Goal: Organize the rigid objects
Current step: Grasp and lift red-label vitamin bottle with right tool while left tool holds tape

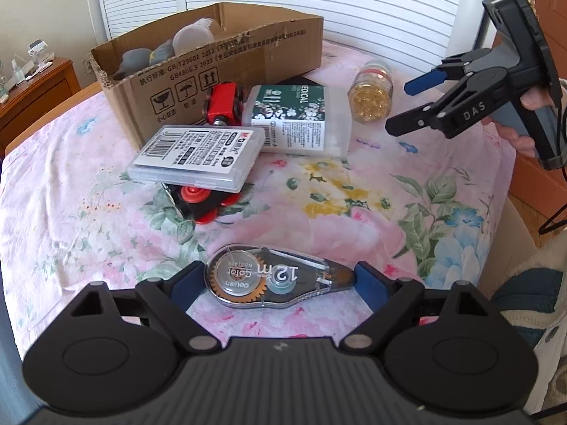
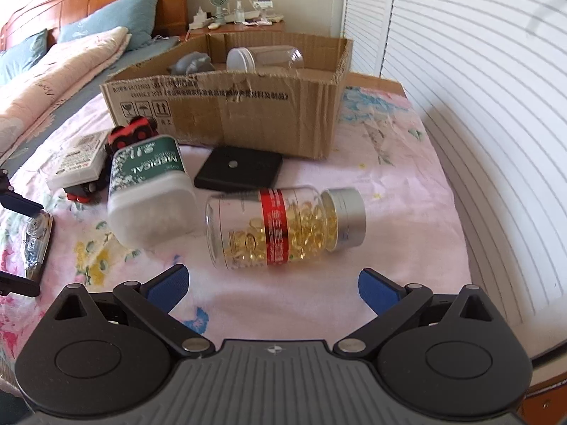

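Observation:
My left gripper (image 1: 280,281) is open with its blue pads on either side of a clear correction tape dispenser (image 1: 276,281) lying on the floral sheet; whether the pads touch it is unclear. The dispenser also shows in the right wrist view (image 2: 37,241). My right gripper (image 2: 273,283) is open and empty, just short of a capsule bottle (image 2: 283,228) lying on its side with a silver cap. In the left wrist view the right gripper (image 1: 407,104) hovers right of that bottle (image 1: 370,97). An open cardboard box (image 1: 226,56) stands at the back.
A green-labelled medical cotton box (image 2: 149,191), a clear plastic case (image 1: 198,156) resting on red-and-black toy cars (image 1: 202,202), and a flat black square (image 2: 239,171) lie before the cardboard box (image 2: 269,113). A plastic jar (image 2: 262,58) and grey item (image 2: 193,63) are inside it.

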### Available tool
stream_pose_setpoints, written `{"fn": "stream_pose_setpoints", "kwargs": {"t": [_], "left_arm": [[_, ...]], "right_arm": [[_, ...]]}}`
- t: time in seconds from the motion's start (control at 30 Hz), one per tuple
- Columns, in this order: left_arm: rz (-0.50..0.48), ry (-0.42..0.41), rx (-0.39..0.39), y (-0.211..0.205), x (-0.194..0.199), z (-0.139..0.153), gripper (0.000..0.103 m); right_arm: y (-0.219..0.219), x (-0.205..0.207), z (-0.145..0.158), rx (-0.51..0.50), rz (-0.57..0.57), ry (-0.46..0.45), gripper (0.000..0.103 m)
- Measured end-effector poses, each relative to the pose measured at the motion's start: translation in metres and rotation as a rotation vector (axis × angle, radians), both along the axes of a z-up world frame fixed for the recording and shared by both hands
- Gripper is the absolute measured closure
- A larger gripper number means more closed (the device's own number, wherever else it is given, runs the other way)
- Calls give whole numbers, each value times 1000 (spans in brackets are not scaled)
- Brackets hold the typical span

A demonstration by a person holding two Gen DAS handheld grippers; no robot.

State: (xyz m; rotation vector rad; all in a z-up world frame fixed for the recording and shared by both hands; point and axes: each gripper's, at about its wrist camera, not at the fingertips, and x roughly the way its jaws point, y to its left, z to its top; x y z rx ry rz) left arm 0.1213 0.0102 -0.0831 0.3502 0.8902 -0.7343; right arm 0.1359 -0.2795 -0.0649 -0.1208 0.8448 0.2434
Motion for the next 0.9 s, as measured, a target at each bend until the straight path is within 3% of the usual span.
{"fn": "stream_pose_setpoints", "kwargs": {"t": [0.47,0.63,0.73,0.9], "left_arm": [[16,0,-3,1,1,0,13],[22,2,-1,0,1,0,14],[27,7,-2,-1,1,0,14],[15,12,-5,-3,0,4,14]], "right_arm": [[-2,33,6,-34,46,-40,0],[-1,44,2,-36,87,1,0],[0,45,2,-31,80,23,7],[-3,44,7,-16,54,53,7]]}}
